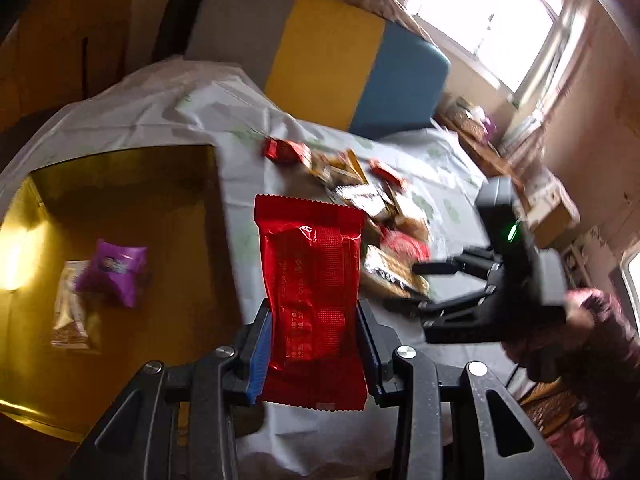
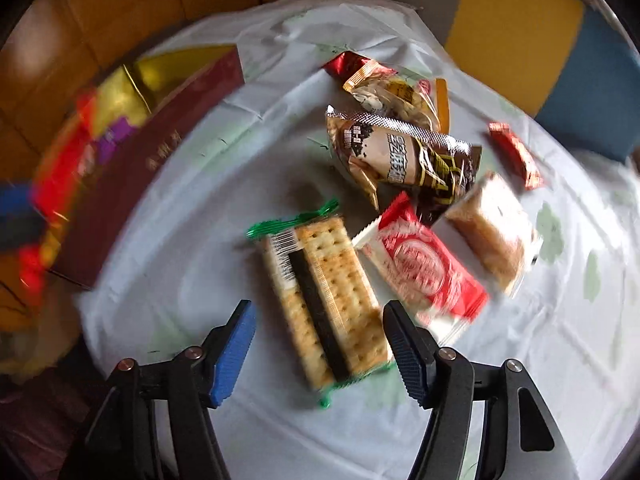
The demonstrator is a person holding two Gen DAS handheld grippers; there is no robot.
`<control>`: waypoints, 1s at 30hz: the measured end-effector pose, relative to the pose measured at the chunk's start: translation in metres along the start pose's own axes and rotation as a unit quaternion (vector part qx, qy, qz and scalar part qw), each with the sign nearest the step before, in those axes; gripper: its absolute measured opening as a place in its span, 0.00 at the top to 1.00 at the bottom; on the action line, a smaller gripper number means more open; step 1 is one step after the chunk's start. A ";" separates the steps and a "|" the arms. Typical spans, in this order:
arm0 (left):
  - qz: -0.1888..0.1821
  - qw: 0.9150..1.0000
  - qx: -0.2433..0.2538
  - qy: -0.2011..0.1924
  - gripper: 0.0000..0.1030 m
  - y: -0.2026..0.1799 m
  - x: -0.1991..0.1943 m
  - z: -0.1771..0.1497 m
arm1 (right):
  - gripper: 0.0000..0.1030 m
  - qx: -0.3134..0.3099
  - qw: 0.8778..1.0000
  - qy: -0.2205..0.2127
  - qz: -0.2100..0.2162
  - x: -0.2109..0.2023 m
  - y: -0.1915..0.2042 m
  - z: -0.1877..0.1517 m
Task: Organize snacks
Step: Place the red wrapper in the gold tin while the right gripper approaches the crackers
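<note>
Gripping a red packet between its blue pads, the left gripper holds it clear of the table, beside a gold-lined box. The packet stands upright in the jaws, its crimped top edge uppermost. In the box lie a purple packet and a clear packet, the purple one overlapping the clear one.

Over the white cloth the right gripper points steeply down, jaws apart and clamping nothing. A cracker packet with green ends lies on the cloth between its fingers; the pads do not touch it. No earlier view is given, so nothing can be said of jaw motion.

Just right of the crackers lies a red-and-white packet, touching it. Beyond that sits a clear-wrapped cake. Behind them a brown-and-silver packet rests against a few orange-trimmed packets, with a small red packet apart to the right.

From the right wrist view the box shows its maroon outer wall, at the cloth's left edge. Much of that side is blurred.

From the left wrist view the right gripper appears over the heap, held by a hand in a dark sleeve.
</note>
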State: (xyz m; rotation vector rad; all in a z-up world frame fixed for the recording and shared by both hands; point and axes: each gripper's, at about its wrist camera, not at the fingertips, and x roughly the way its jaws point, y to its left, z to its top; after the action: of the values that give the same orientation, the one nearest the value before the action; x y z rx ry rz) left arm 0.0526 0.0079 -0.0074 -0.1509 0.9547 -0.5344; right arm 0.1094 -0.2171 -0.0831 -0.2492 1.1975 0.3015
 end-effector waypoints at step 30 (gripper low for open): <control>0.062 0.975 -0.213 0.025 0.47 0.121 0.054 0.074 | 0.47 0.034 0.999 -0.029 -0.008 0.007 0.004 -0.010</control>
State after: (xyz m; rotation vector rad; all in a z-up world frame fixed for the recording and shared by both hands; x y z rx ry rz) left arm 0.1815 0.0774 -0.0470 -0.4610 1.1120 -0.2126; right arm 0.1011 -0.2160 -0.0928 -0.1890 1.1450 0.2521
